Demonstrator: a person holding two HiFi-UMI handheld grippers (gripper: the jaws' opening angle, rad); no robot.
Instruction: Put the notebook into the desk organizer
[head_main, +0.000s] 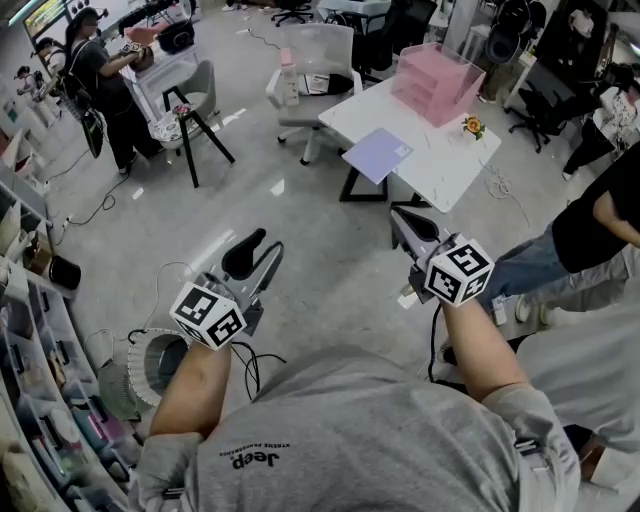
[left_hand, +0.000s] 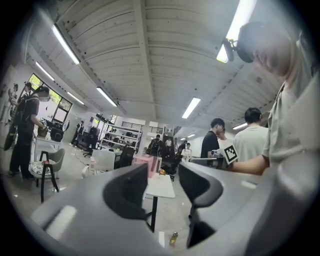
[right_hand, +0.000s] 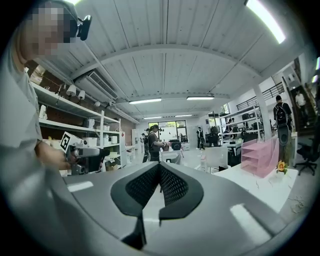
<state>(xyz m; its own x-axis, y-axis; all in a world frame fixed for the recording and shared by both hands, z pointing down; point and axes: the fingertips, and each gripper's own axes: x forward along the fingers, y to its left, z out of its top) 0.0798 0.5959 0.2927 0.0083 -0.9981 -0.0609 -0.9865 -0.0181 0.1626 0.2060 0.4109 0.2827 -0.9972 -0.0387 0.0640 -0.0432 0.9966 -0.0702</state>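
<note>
Head view: steeply down from above. Gripper views: level. All share distant table (head_main: 450, 165), desk organizer (head_main: 437, 85).

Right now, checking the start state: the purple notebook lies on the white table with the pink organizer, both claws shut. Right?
No: the left gripper view shows the left claw open, jaws apart. The right claw is shut; the rest holds.
</note>
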